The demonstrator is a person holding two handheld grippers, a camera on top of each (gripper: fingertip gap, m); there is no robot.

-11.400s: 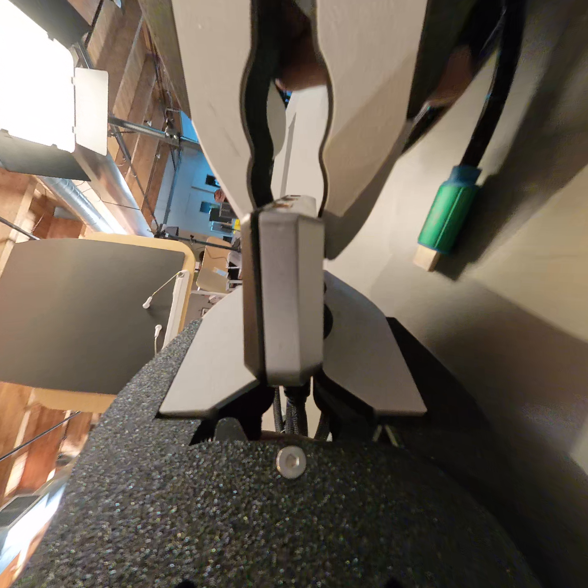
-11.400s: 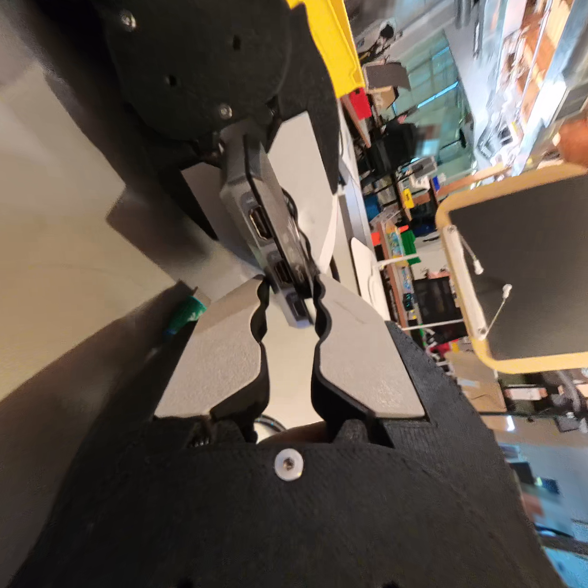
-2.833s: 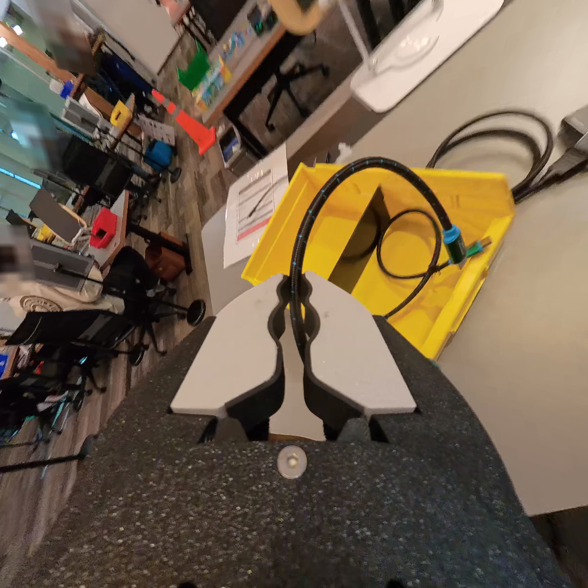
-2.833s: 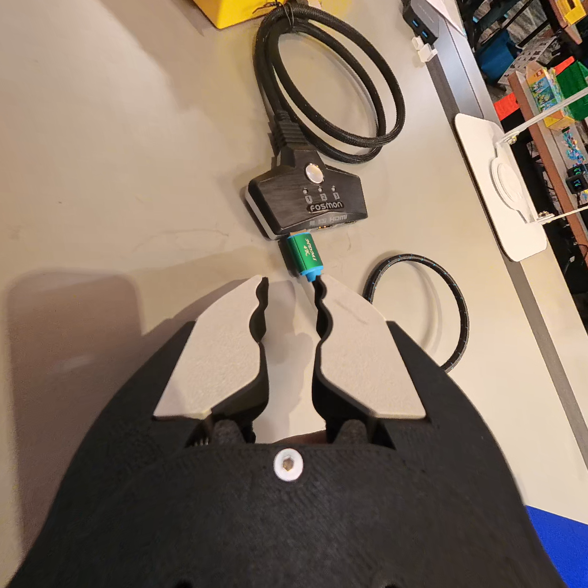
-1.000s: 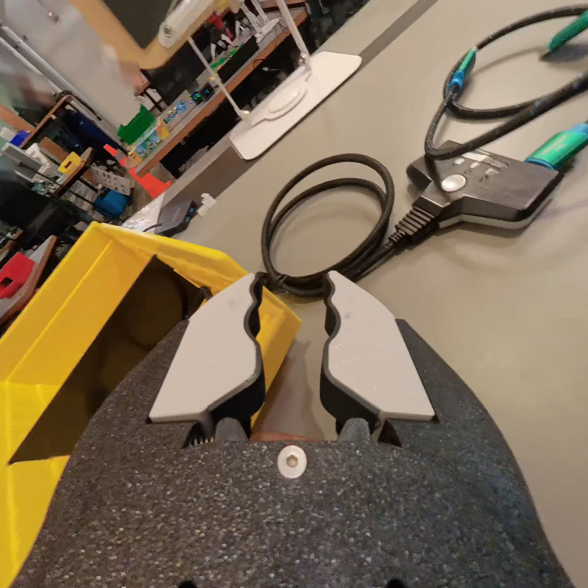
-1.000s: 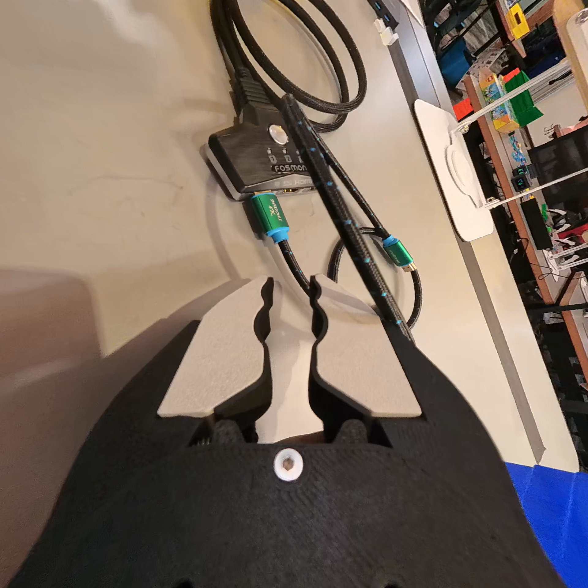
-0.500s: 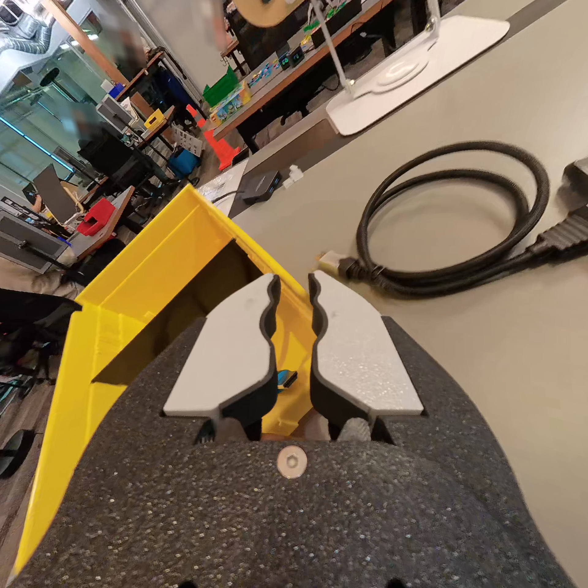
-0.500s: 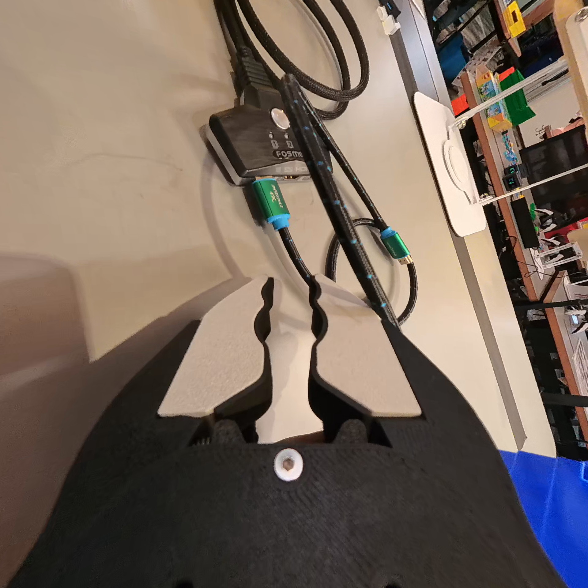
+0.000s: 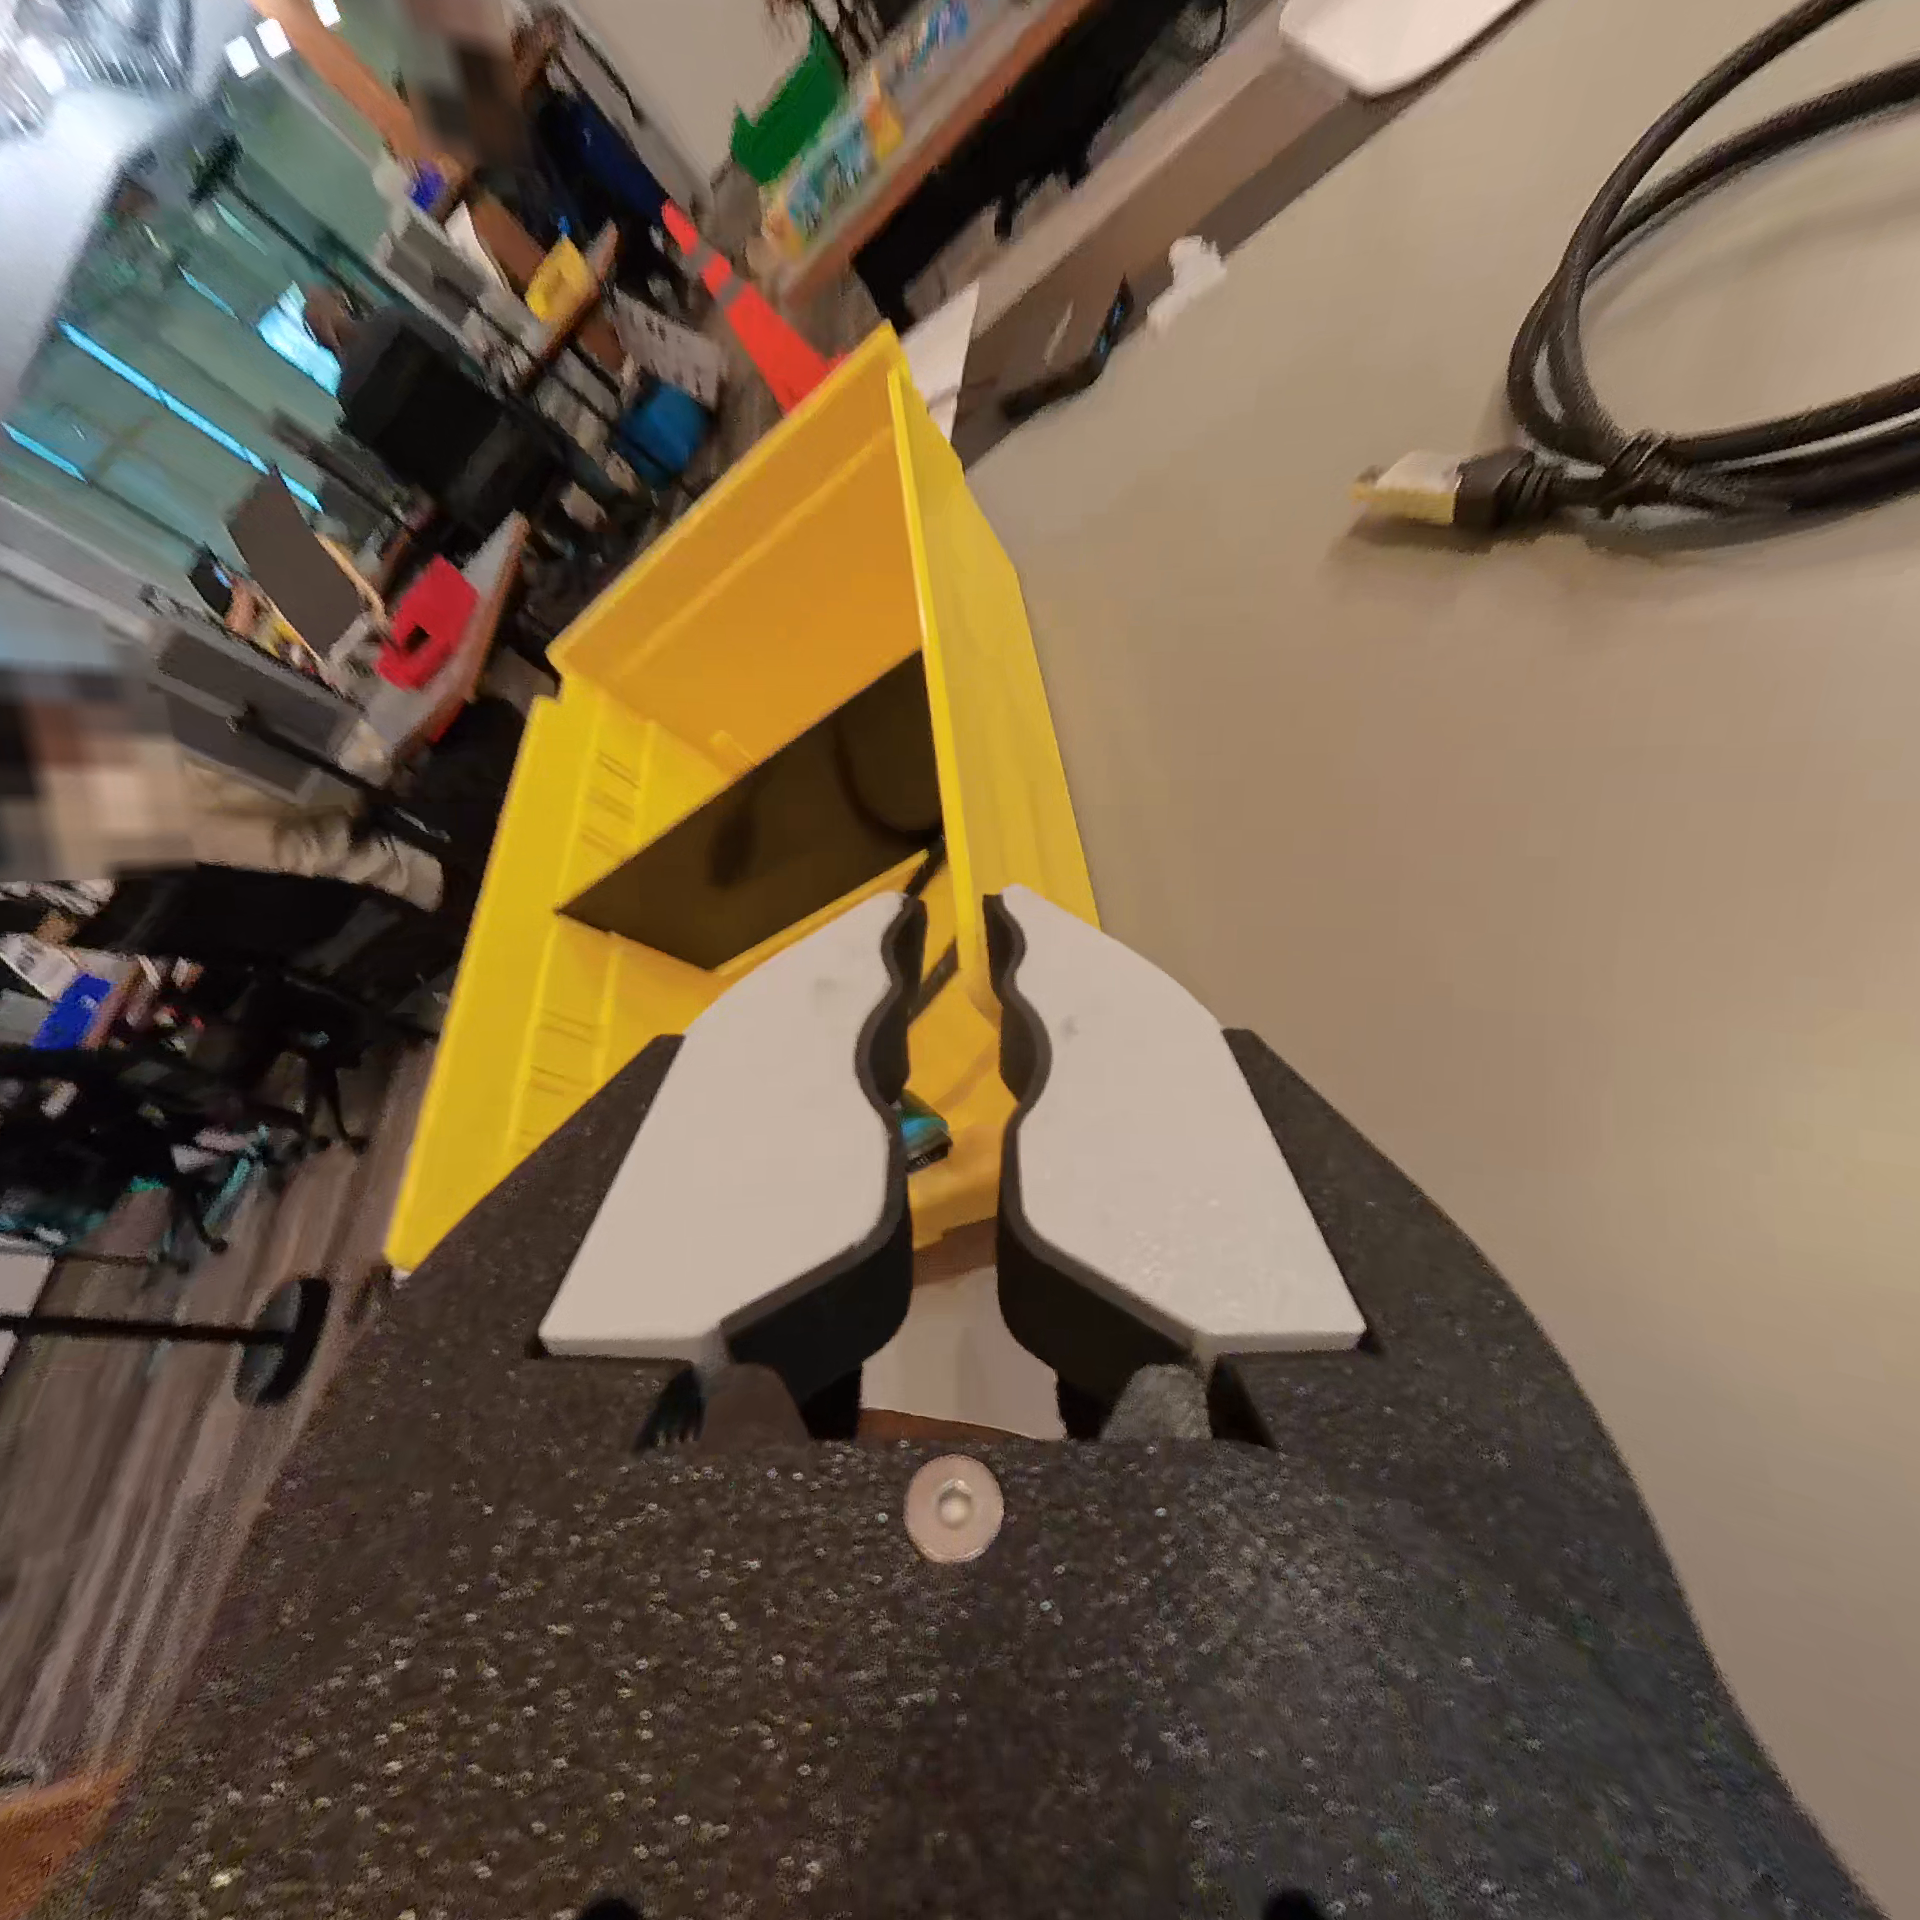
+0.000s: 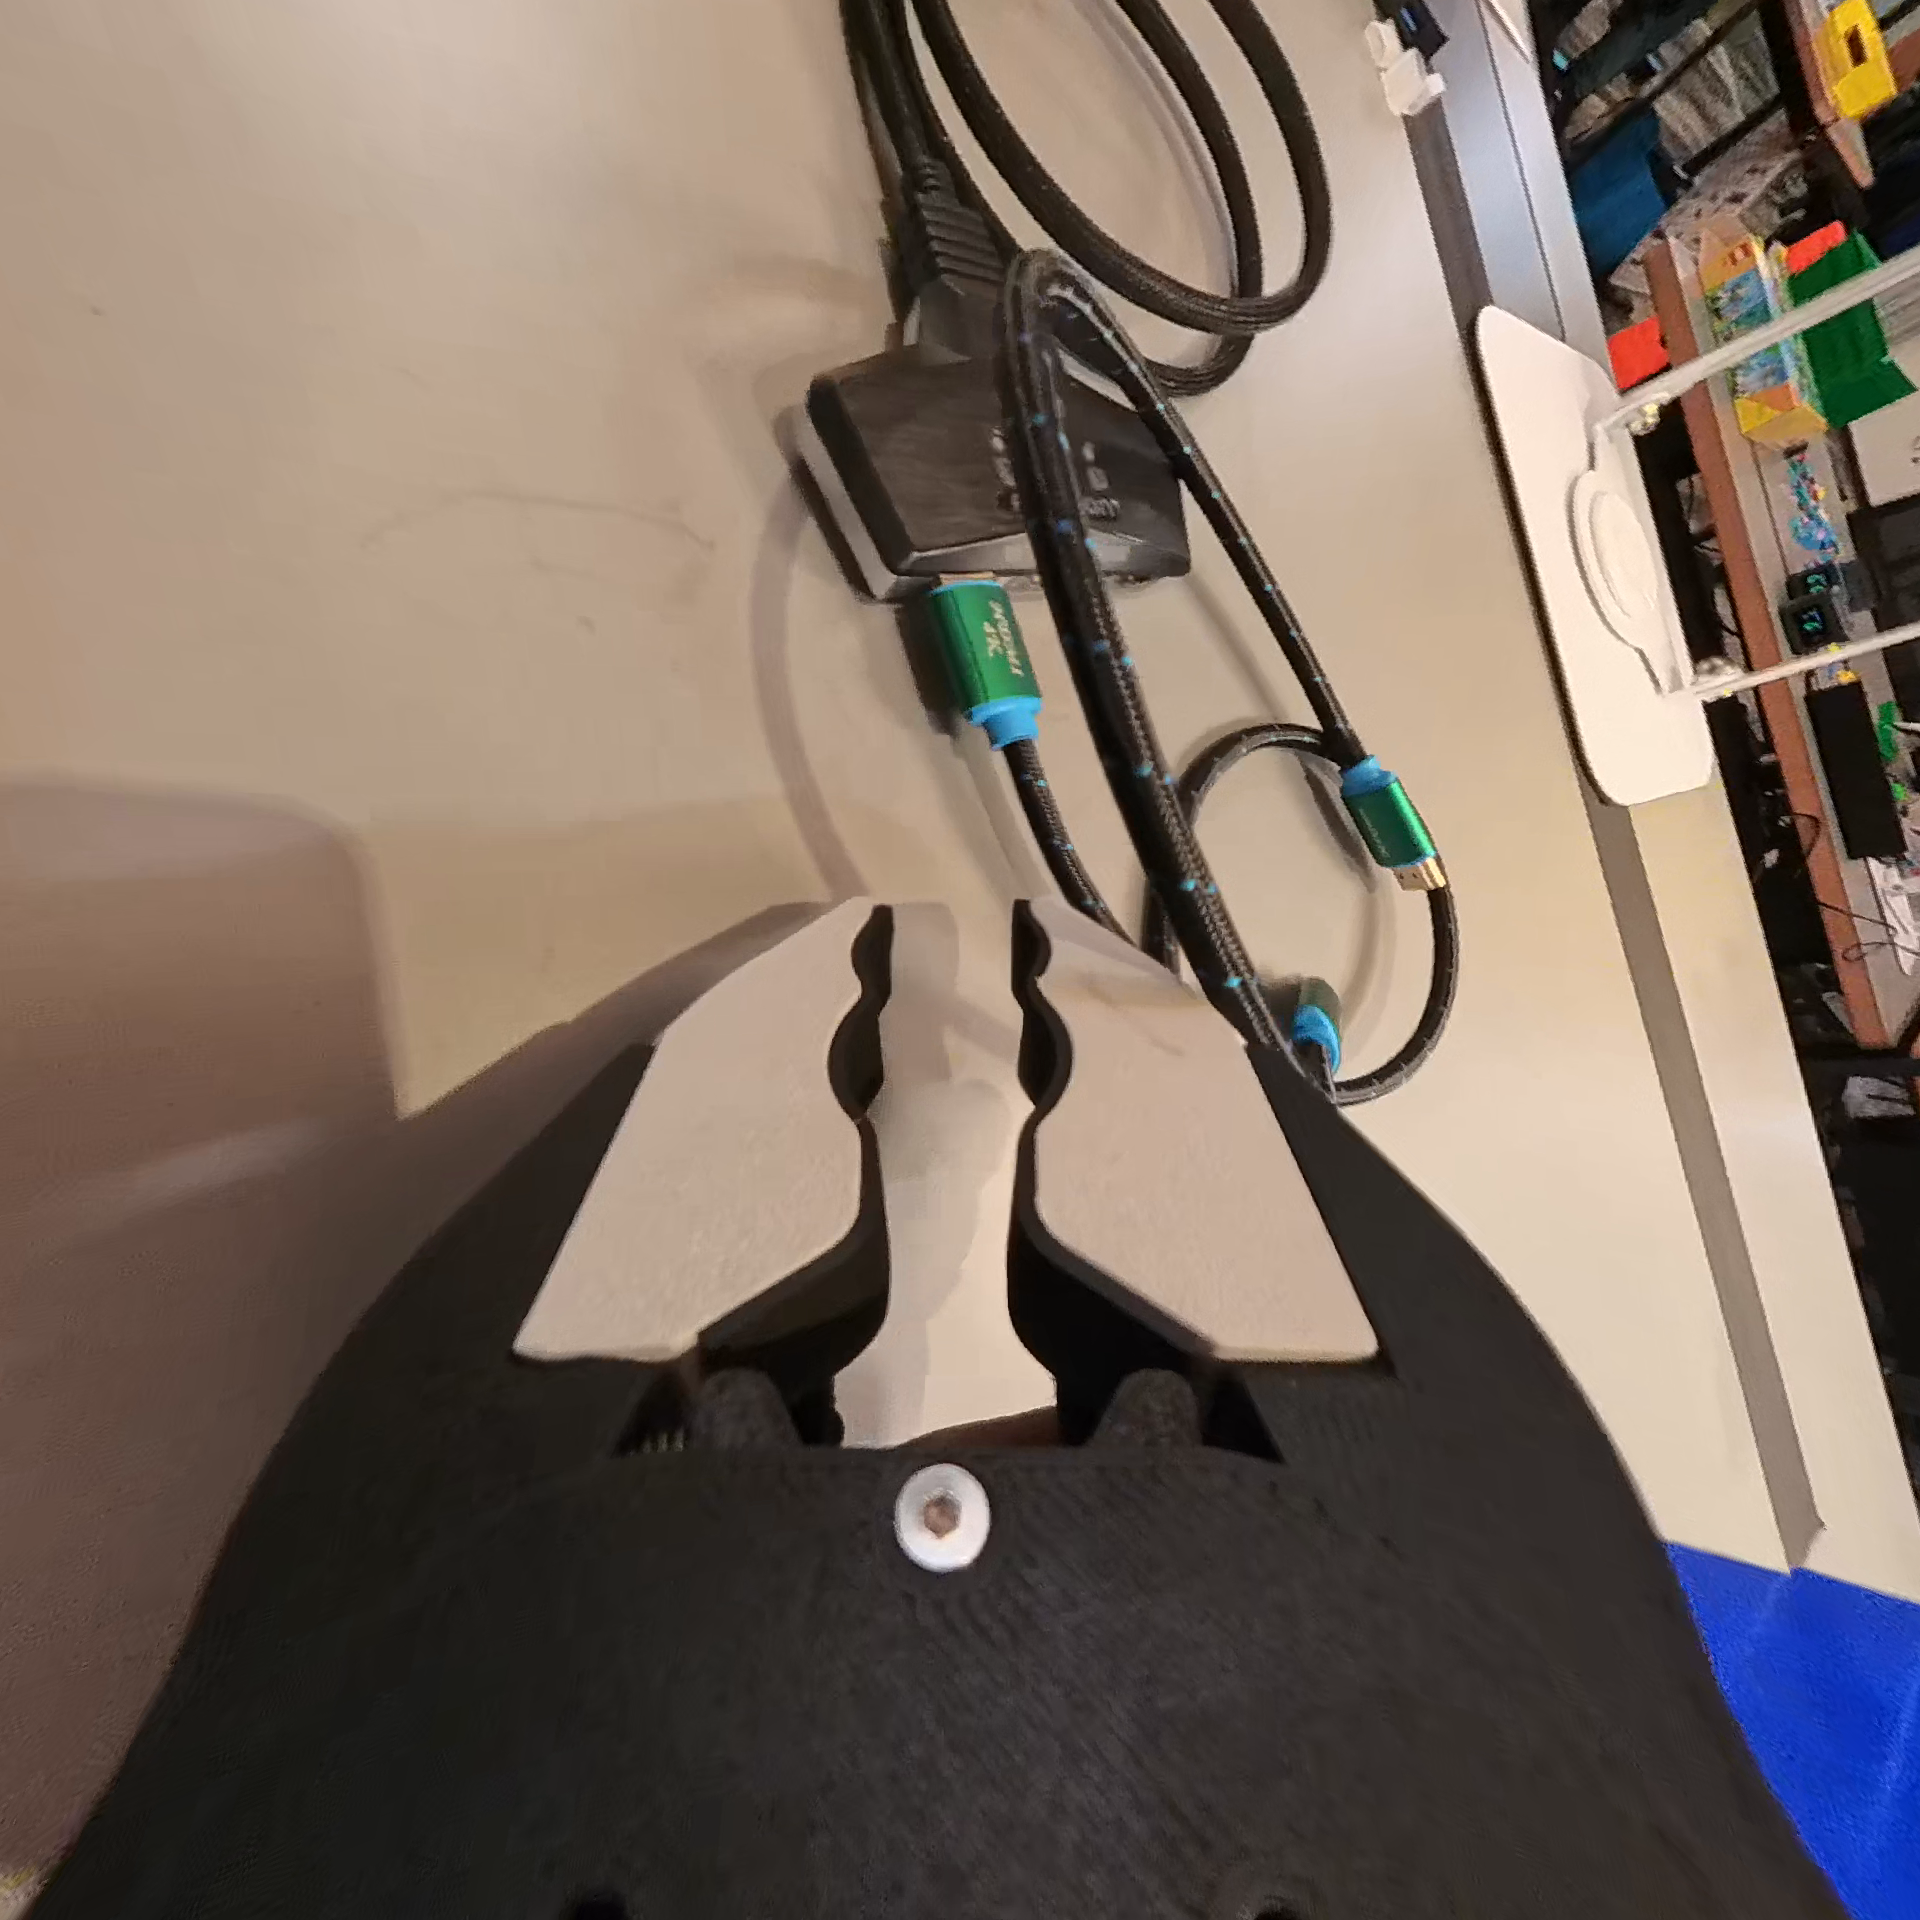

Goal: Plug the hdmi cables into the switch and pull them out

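In the right wrist view the black HDMI switch (image 10: 914, 457) lies on the beige table. One green plug (image 10: 977, 665) sits in its near port. A second braided cable (image 10: 1081, 623) lies draped over the switch, with its free green plug (image 10: 1387, 821) on the table to the right. Another green plug (image 10: 1311, 1023) lies by my right finger. My right gripper (image 10: 951, 920) is open and empty, a short way in front of the switch. My left gripper (image 9: 948, 920) is open and empty over the yellow bin (image 9: 727, 644). A green plug (image 9: 925, 1132) and a thin cable show in the bin between the fingers.
The switch's own thick black cable is coiled behind it (image 10: 1195, 208); its gold-tipped plug (image 9: 1413, 488) lies on the table right of the bin. A white lamp base (image 10: 1600, 540) stands near the table's right edge. A blue surface (image 10: 1818, 1714) is at bottom right. Tip to tip, the grippers are about 40 cm apart. My left tips are about 30 cm from the black HDMI switch (image 10: 914, 457), my right tips only 9 cm.
My left gripper has swung away from the switch to over the yellow bin, and its jaws have narrowed. The right gripper stayed open and shifted slightly; the second cable settled across the switch.
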